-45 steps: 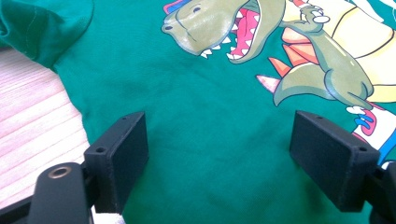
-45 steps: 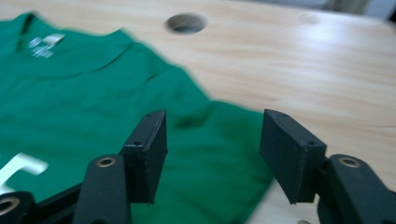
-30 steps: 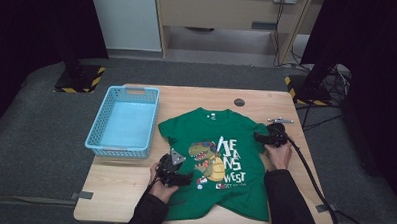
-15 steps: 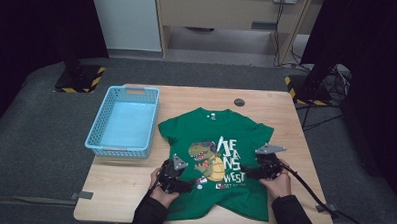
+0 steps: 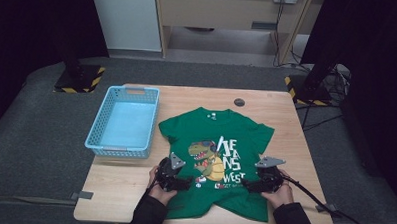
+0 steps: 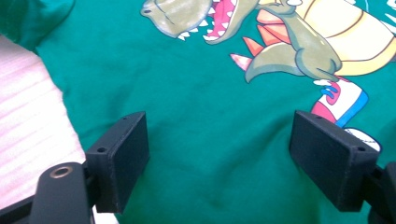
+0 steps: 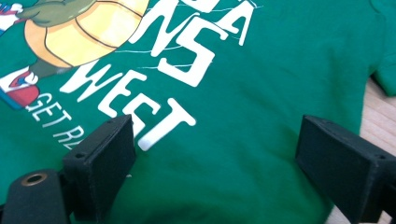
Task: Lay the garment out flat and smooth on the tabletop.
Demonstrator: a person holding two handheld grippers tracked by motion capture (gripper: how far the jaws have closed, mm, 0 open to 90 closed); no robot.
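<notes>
1. Tongs in both hands hang low over the lower half of a green T-shirt spread face-up on the tabletop, one on each side of the print, a spacing that suits taking the garment by both flanks at once.

2. Left tongs stand wide apart; in the left gripper view the two black pads frame bare green cloth below the dinosaur print, with nothing pinched between them.

3. Right tongs have just been opening and now gape wide too; in the right gripper view the pads straddle plain fabric beside the white lettering, and no cloth is caught between them.

4. Laid flat with collar pointing away from the person and hem toward the near edge, the shirt has both sleeves spread out, a layout that reads as preparation for folding.

5. Each pair of tongs points inward toward the shirt's middle, which would let the pads close on a pleat of cloth near the side seams, judging by their angle.

6. Blue plastic basket sits just beside the shirt's left sleeve, apart from it, seemingly the likely destination once the garment is folded.

7. Small dark round object lies on the wood beyond the collar, well apart from the work; what it is cannot be told.

8. Cables trail from the right tongs off the tabletop's near right corner, kept clear of the cloth.
</notes>
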